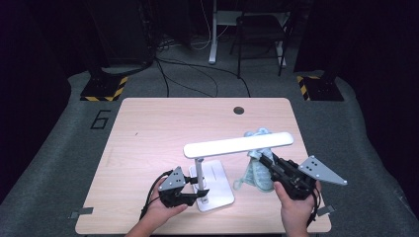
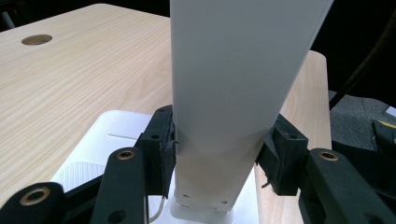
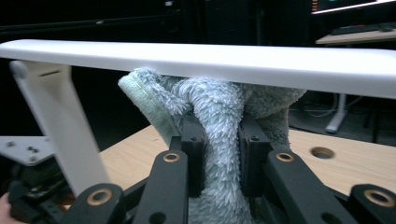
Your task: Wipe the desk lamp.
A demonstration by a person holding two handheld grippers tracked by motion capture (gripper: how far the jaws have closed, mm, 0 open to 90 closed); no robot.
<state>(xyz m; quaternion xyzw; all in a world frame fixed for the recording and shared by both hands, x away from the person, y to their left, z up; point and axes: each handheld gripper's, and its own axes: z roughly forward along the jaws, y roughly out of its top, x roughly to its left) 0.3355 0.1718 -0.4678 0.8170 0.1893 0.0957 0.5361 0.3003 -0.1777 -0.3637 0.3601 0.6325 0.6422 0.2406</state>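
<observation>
Wiping lamp [image 1: 239,145] underside with cloth [image 3: 219,112] pinched in right gripper [image 3: 219,154], left gripper [image 2: 217,154] clamping post [image 2: 233,93]; most of bar left.

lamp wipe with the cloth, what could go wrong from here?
1. The right gripper pinches only a fold of the fluffy cloth; dragged under the lamp head, it could slip out.
2. The cloth's loose end hangs toward the table; it may snag or bunch.
3. The left gripper clamps the lamp post just above the base; a hard push on the long head could tip or twist the lamp.
</observation>
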